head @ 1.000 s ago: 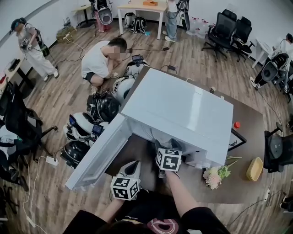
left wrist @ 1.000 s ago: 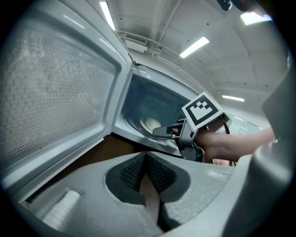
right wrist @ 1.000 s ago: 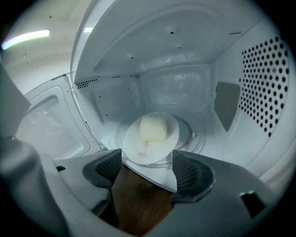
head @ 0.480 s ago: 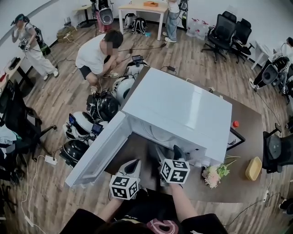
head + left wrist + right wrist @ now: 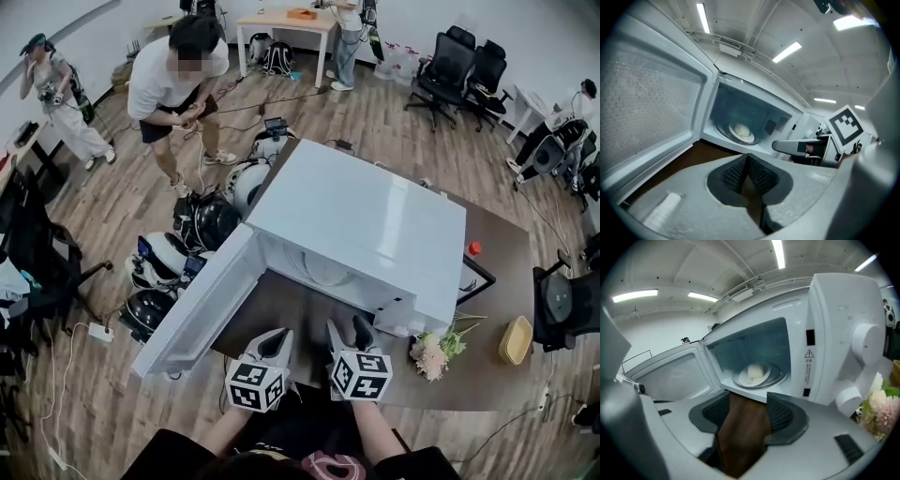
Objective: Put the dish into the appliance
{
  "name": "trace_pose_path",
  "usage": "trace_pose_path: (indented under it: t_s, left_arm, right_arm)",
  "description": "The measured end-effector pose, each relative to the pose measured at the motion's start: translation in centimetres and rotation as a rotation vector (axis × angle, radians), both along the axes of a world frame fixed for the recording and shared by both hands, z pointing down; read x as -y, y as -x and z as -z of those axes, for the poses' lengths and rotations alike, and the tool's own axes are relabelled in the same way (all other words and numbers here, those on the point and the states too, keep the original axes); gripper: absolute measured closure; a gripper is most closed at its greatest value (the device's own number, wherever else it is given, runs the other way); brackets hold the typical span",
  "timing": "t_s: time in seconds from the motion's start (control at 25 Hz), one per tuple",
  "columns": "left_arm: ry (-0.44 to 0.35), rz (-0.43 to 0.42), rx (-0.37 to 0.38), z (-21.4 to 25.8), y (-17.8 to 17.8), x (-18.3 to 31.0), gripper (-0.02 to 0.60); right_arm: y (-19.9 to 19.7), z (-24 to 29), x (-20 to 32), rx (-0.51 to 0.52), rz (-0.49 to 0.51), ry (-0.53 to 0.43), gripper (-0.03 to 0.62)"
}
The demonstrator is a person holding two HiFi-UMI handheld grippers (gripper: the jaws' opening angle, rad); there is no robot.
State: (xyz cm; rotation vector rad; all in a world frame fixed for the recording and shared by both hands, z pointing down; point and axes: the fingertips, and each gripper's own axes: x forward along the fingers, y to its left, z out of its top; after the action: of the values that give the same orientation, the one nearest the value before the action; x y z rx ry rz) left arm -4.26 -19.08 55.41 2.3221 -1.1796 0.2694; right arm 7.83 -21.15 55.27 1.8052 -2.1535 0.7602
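The white microwave (image 5: 361,220) stands on the brown table (image 5: 300,309) with its door (image 5: 202,305) swung open to the left. Inside, on the glass turntable, sits the dish (image 5: 754,373) with a pale lump of food on it; the left gripper view also shows the dish (image 5: 742,131). My right gripper (image 5: 345,328) hangs just outside the cavity mouth, its jaws closing with only bare table between them (image 5: 747,406). My left gripper (image 5: 277,339) is beside it, in front of the door, its pads (image 5: 740,171) pressed together on nothing.
Pink and white flowers (image 5: 433,354) lie to the right of the microwave, with a yellow dish (image 5: 517,340) farther right and a red knob-like item (image 5: 474,248) behind. Helmets (image 5: 211,220) clutter the floor to the left. A person (image 5: 173,80) stands beyond them.
My right gripper has backed out of the microwave cavity toward me, and its jaws have narrowed. The left gripper hardly moved. The crouching person in the background stood up.
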Motion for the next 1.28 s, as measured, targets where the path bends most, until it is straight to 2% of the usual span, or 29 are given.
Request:
trace_pose_path:
  t_s: [0.08, 0.24, 0.28, 0.6, 0.92, 1.28]
  left_arm:
    - [-0.005, -0.016, -0.007, 0.1, -0.6, -0.4, 0.572]
    - [-0.010, -0.048, -0.009, -0.1, -1.7, -1.4, 0.572]
    - [-0.008, -0.054, -0.006, -0.2, -2.0, -1.6, 0.572]
    - [-0.001, -0.052, -0.030, -0.2, -2.8, -2.5, 0.573]
    - [-0.011, -0.096, -0.014, -0.4, -4.1, -3.7, 0.572]
    - [-0.017, -0.100, 0.001, -0.4, -4.5, -3.9, 0.572]
  right_arm:
    - [-0.2, -0.2, -1.0, -0.010, -0.012, -0.006, 0.380]
    - [-1.1, -1.1, -2.4, -0.028, -0.053, 0.011, 0.421]
    - [-1.4, -1.1, -2.7, -0.035, -0.066, 0.009, 0.452]
    - [-3.4, -1.0, -4.8, -0.072, -0.165, -0.016, 0.585]
    - [-2.6, -1.3, -6.0, -0.076, -0.121, -0.015, 0.588]
    - [-2.4, -1.4, -6.1, -0.103, -0.093, -0.019, 0.588]
